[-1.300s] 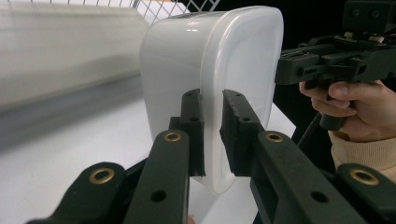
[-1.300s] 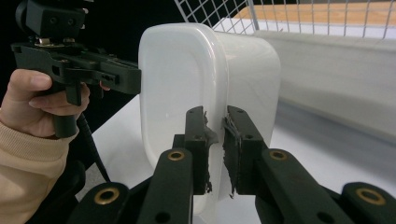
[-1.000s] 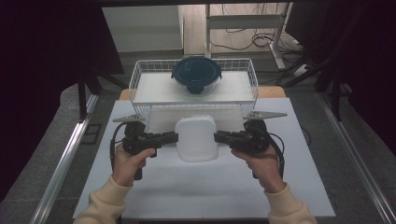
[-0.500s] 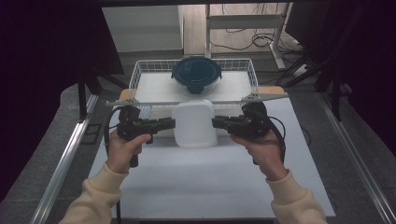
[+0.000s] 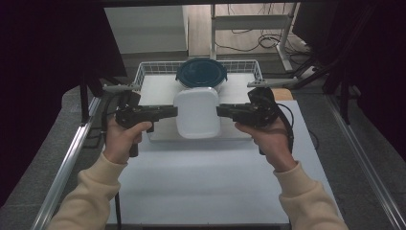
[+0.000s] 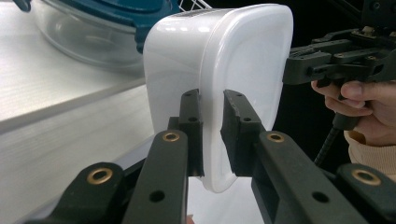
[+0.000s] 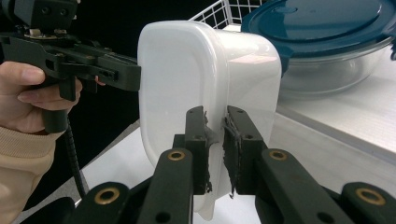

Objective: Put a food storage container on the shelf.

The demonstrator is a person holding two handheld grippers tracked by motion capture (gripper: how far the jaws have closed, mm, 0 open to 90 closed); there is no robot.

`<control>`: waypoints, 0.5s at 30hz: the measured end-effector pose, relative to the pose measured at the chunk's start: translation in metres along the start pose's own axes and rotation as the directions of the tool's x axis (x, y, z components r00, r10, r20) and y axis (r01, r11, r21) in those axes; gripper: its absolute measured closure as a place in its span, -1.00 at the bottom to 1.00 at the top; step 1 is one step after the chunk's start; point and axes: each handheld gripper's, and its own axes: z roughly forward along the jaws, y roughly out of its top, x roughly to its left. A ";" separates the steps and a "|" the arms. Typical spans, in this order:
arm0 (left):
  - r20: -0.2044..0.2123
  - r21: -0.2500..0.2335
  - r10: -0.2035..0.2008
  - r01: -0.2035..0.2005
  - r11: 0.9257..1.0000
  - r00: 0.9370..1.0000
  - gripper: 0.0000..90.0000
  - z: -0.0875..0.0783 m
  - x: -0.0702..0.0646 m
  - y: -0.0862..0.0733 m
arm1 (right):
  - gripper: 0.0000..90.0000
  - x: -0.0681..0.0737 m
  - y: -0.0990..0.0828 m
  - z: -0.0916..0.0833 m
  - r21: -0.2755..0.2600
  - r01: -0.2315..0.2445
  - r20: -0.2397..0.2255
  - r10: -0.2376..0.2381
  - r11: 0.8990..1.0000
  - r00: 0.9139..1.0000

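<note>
A white plastic container (image 5: 197, 112) hangs in the air over the far part of the white table (image 5: 206, 182), just in front of the wire basket (image 5: 141, 73). My left gripper (image 5: 174, 111) is shut on its left rim and my right gripper (image 5: 219, 111) on its right rim. In the left gripper view the pads (image 6: 191, 121) pinch the thin wall of the container (image 6: 219, 60), with the right gripper (image 6: 292, 70) on the far side. The right gripper view has its pads (image 7: 238, 140) clamped on the container (image 7: 187, 70), opposite the left gripper (image 7: 133, 77).
A glass bowl with a dark teal lid (image 5: 201, 74) sits in the wire basket right behind the container, also close by as the bowl (image 6: 93, 32) and the bowl (image 7: 327, 42). Metal rails (image 5: 67, 163) run along both table sides. Cables trail from each gripper.
Both hands have lifted the white container off the table and carried it up and toward the basket. The grips on its two rims stay the same.
</note>
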 end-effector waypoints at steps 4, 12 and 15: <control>-0.003 -0.004 0.002 -0.002 1.000 1.000 0.75 0.001 -0.001 0.006 | 0.77 -0.002 0.006 -0.001 -0.002 0.001 0.002 -0.001 1.000 1.000; 0.000 -0.005 0.006 -0.006 1.000 1.000 0.75 -0.001 -0.002 0.022 | 0.77 -0.003 0.019 -0.004 -0.003 0.008 0.003 -0.008 1.000 1.000; -0.009 -0.006 0.015 -0.015 1.000 1.000 0.75 -0.003 -0.004 0.029 | 0.77 -0.004 0.027 -0.005 -0.008 0.015 0.006 -0.015 1.000 1.000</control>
